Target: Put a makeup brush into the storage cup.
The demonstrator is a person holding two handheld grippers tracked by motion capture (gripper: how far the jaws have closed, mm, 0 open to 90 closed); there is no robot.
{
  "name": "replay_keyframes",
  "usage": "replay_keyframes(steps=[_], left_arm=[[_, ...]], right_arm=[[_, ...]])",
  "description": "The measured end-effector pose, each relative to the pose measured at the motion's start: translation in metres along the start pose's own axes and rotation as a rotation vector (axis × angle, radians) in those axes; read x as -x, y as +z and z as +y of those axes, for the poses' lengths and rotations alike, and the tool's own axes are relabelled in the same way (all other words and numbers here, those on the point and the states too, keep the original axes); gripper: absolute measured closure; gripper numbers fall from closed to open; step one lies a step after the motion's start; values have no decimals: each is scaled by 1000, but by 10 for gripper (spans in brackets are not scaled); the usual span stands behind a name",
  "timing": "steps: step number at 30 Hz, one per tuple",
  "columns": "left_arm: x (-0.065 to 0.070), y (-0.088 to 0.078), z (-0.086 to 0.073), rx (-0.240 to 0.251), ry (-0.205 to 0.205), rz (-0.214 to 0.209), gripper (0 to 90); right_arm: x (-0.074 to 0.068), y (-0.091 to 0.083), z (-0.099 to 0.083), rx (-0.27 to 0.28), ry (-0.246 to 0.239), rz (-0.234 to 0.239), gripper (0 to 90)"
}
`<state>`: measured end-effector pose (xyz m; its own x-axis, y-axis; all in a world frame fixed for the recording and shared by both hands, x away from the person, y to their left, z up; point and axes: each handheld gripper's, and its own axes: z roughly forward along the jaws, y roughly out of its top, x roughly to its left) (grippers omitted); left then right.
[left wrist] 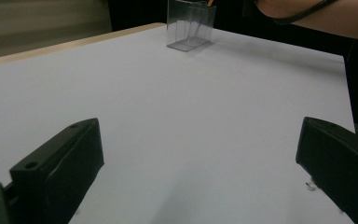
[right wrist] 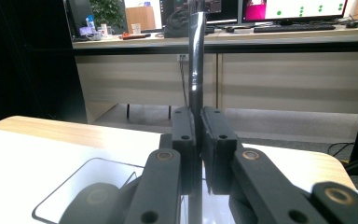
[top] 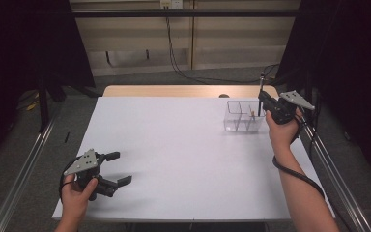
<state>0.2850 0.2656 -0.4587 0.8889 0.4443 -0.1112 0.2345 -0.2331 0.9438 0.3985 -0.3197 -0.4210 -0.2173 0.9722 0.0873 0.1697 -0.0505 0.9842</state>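
My right gripper (top: 263,101) is at the table's back right, shut on a thin dark rod (top: 261,83) that stands upright above a clear box (top: 235,102) with dividers. In the right gripper view the rod (right wrist: 196,56) is pinched between the two pads (right wrist: 183,140), with the box rim (right wrist: 74,182) just below. A small orange piece (top: 252,114) stands inside the box. My left gripper (top: 120,168) rests low over the front left of the white table (top: 174,154), jaws wide apart with nothing between them (left wrist: 200,154). The box (left wrist: 189,25) shows far off in the left gripper view.
A wooden strip (top: 164,91) runs along the table's far edge, with a small dark object (top: 223,95) on it. Metal rails (top: 21,179) flank the table on both sides. Cables (top: 183,72) lie on the floor beyond.
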Motion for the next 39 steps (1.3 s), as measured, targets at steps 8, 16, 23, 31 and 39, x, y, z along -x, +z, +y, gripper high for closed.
replay_keyframes(steps=[8,16,23,31,39], left_arm=[[1,0,0,1,2,0,6],[2,0,1,4,-4,0,6],[1,0,1,1,7,0,6],[2,0,2,0,9,0,6],[2,0,2,3,7,3,6]], right_arm=[[0,-2,0,-1,-5,-1,846],[0,-5,-1,1,-6,-2,846],[0,-8,-2,1,-13,1,846],[-1,-11,-3,-1,-17,2,845],[-1,-13,-4,-7,-23,3,846]])
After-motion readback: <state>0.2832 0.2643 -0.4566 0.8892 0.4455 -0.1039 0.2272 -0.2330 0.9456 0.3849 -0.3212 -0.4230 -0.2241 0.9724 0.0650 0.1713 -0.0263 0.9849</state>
